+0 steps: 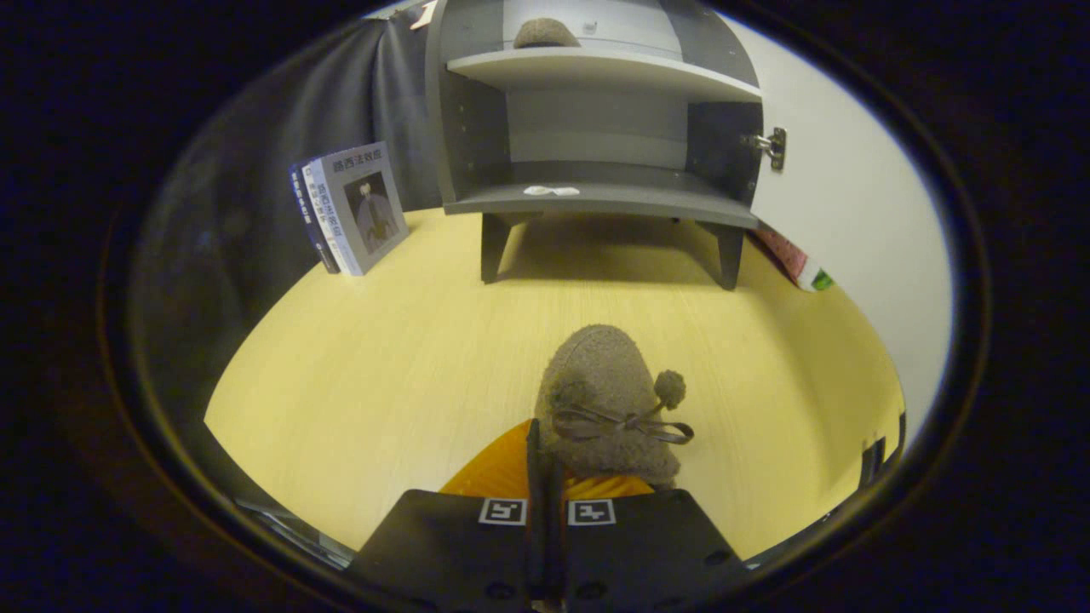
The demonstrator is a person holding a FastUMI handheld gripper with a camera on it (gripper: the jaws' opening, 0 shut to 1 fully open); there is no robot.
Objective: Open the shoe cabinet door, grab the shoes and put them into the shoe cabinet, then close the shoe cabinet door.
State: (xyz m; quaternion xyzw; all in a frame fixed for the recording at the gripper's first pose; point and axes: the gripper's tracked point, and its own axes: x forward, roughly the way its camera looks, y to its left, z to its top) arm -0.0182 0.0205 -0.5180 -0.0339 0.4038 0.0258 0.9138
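Carrying slipper [606, 400] toward cabinet [596, 128] | gripper [545, 464] fingers pinched together on its edge | door [851, 187] open, lower shelf [596, 197] free

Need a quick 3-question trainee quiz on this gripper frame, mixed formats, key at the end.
1. True or false: the shoe cabinet door is shut.
2. Multiple choice: the fuzzy brown shoe near the gripper is
A. on the lower shelf
B. gripped at its edge by the closed fingers, above the yellow tabletop
C. leaning on the books
3. Fill in: a second brown shoe sits on the cabinet's ____ shelf.

Key
1. False: the door stands swung open to the right, hinge exposed.
2. B.
3. Upper. The lower shelf holds just a small white scrap; the books stand left of the cabinet.
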